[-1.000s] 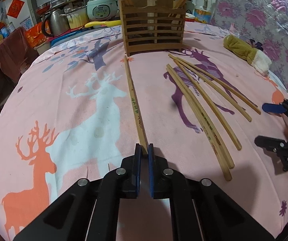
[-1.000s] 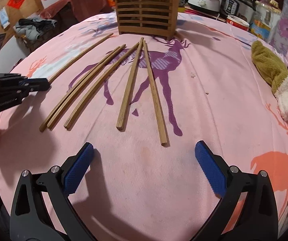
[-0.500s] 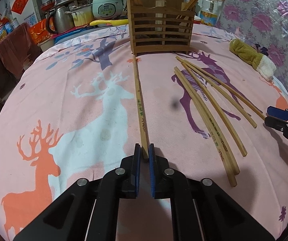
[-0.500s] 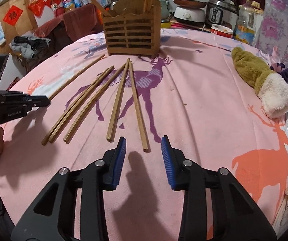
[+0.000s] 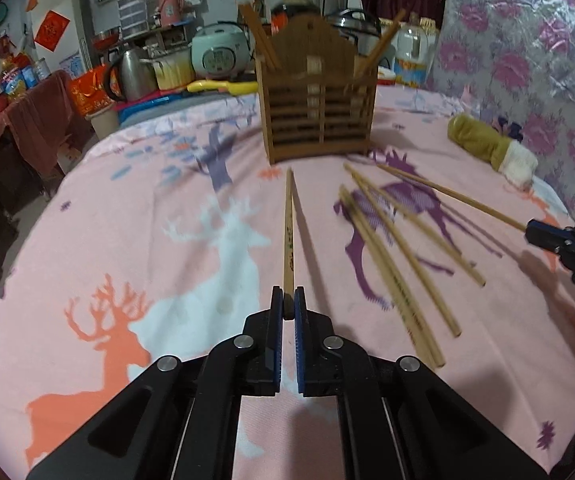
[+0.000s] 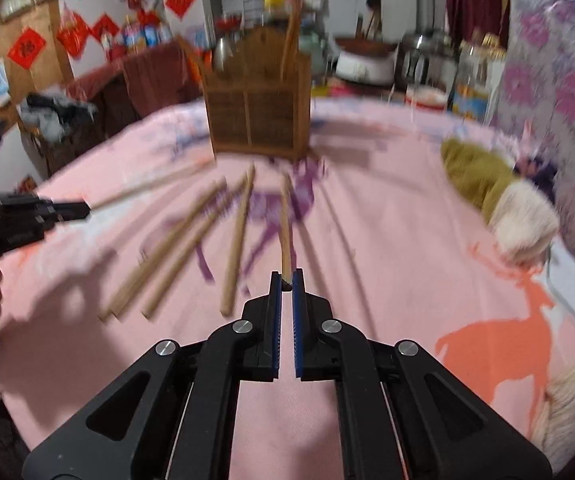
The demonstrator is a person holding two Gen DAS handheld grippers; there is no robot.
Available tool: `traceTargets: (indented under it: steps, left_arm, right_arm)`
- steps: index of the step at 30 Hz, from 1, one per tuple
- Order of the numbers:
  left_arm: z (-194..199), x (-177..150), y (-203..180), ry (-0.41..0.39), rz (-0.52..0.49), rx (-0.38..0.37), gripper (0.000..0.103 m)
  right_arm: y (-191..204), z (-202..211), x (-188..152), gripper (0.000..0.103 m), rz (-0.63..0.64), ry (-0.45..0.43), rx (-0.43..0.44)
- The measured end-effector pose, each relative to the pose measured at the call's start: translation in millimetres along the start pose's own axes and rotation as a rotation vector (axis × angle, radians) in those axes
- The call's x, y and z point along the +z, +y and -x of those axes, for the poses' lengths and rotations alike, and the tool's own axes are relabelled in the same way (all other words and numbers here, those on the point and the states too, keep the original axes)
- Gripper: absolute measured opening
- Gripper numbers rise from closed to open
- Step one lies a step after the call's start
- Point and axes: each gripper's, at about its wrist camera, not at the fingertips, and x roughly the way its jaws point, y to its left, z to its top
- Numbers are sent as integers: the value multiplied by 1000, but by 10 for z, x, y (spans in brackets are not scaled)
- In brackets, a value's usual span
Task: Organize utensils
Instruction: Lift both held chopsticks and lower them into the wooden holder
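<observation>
While clamping one chopstick by its near end in the left gripper and another stick likewise in the right gripper, both jaws shut, pointing each long axis straight ahead at the holder, four loose sticks lying between.

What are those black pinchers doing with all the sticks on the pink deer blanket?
A person is tidying chopsticks with a pincher in each hand. The left gripper is shut on the end of one chopstick, and the right gripper is shut on another chopstick. Four more loose chopsticks lie on the pink cloth. The wooden holder at the back already has some in it.
</observation>
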Motion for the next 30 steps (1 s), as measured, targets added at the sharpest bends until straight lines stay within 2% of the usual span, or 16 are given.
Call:
traceTargets:
  steps: [5,11,22,30]
  left_arm:
    - [376,283,-50,-80,-6,4,6]
    - [664,684,-150,-133,-24,9,6]
    - [793,1420,-345,-173,-50,11,6]
    - [1019,1961,-356,-261,-37,9,6]
  right_arm:
    - [93,329,308,6,15,-106,-14]
    - [288,558,660,6,58,-179,-11]
    - [528,643,1262,6,101,-247,-30]
    - [563,596,1782,6,72,-310,-4]
